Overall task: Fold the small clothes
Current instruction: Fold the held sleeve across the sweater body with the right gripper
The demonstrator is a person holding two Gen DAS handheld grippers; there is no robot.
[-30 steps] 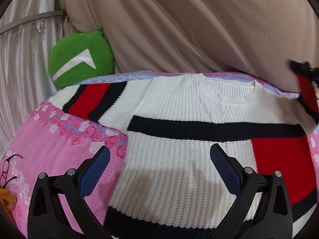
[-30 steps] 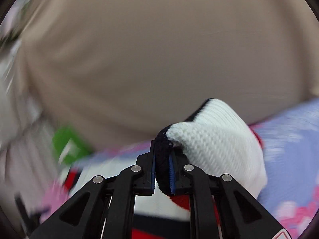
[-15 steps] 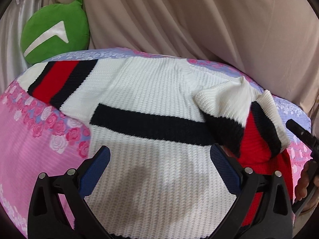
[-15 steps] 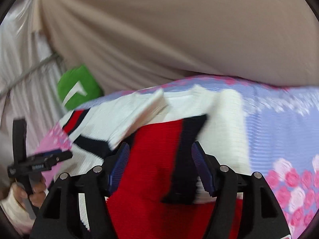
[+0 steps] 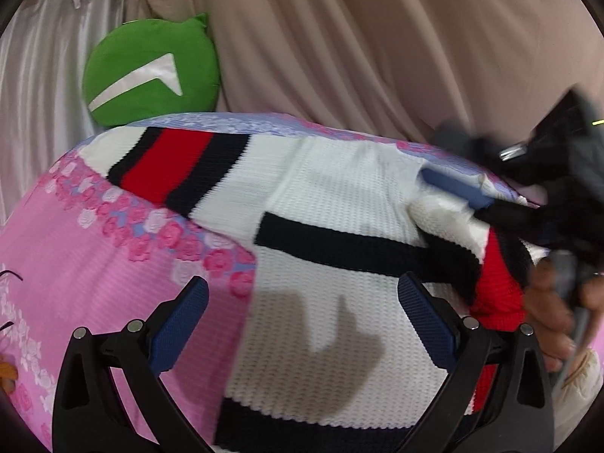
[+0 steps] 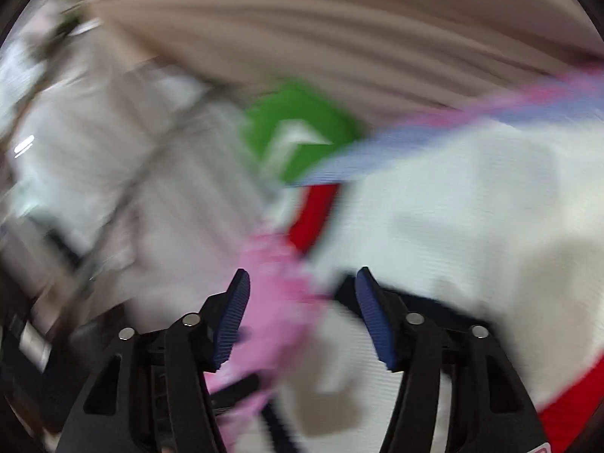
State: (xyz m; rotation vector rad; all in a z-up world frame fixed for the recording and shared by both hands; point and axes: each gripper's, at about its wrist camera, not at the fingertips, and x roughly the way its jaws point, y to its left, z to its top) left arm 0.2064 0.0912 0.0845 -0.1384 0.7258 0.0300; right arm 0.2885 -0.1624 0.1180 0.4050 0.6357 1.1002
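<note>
A white knit sweater (image 5: 332,196) with black and red stripes lies flat on a pink flowered bedspread (image 5: 94,264). Its left sleeve (image 5: 177,173) stretches out to the left. Its right sleeve (image 5: 494,279) lies folded in over the body. My left gripper (image 5: 302,309) is open and empty, low over the sweater's lower left part. My right gripper (image 6: 302,302) is open and empty; it also shows in the left wrist view (image 5: 464,192) above the folded sleeve. The right wrist view is blurred; the sweater (image 6: 472,207) fills its right side.
A green round cushion (image 5: 151,71) sits at the bed's far left against a beige curtain (image 5: 358,37). A silvery curtain (image 5: 34,75) hangs at the left. The person's hand (image 5: 555,309) shows at the right edge.
The right gripper let go of the right sleeve, which now lies folded over the body, and swings left, open. The left gripper stayed open and shifted its view left.
</note>
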